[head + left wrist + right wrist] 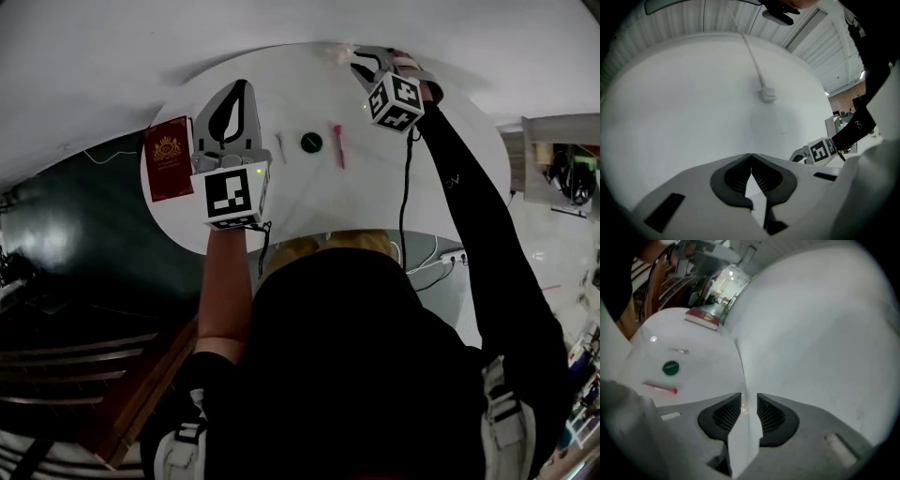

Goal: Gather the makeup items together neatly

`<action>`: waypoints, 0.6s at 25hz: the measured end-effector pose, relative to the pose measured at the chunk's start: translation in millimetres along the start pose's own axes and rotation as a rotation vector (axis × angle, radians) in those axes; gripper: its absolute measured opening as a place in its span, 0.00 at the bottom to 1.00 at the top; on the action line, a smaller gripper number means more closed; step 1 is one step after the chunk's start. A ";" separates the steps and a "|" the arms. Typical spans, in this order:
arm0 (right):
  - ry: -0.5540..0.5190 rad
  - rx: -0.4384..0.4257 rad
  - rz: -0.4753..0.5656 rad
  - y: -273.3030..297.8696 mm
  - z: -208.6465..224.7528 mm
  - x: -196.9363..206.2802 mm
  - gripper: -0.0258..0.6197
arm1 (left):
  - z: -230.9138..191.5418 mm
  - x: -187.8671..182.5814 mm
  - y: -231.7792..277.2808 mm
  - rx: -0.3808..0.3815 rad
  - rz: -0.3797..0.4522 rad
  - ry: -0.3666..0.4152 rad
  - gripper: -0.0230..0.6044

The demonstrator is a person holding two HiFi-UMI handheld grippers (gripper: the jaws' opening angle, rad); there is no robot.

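Firstly, head view: green disc [311,142] & red stick [338,146] mid-desk [375,202]; right gripper [362,64] at far rim. Left gripper view: left gripper [751,157] jaws shut, empty. Right gripper view: jaws nipped on pale item [744,427], kind unclear. Step, prob.: fetching a stray; next needs carrying it to the group

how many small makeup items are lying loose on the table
3, in a row on the table: pale stick left, green round piece middle, red stick right. Others may be hidden.
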State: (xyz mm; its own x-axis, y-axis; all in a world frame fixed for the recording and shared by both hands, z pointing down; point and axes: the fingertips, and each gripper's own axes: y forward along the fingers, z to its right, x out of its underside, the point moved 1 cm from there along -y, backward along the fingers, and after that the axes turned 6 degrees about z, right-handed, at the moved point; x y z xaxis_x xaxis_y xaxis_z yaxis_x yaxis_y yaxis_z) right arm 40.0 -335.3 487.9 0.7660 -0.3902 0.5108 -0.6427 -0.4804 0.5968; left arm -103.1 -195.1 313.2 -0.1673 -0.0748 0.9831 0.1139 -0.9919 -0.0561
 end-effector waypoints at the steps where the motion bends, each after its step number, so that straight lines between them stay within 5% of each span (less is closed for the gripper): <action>1: -0.058 -0.028 -0.022 14.8 -2.1 9.4 0.18 | -1.8 5.1 -1.1 -0.009 -0.021 0.001 0.05; 6: -0.244 -0.166 -0.114 76.7 -12.6 55.9 0.18 | -4.8 12.1 4.3 -0.032 -0.013 -0.008 0.05; 15: -0.454 -0.302 -0.165 141.6 -27.0 89.3 0.18 | -43.8 45.5 -18.6 -0.171 -0.142 0.012 0.05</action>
State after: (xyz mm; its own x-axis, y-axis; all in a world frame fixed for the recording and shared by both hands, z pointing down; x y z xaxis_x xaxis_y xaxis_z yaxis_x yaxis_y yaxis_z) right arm 17.1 -417.0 634.8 0.7425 -0.6592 0.1187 -0.4380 -0.3437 0.8307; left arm -155.7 -184.6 351.3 -0.1814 0.0665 0.9812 -0.0789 -0.9955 0.0529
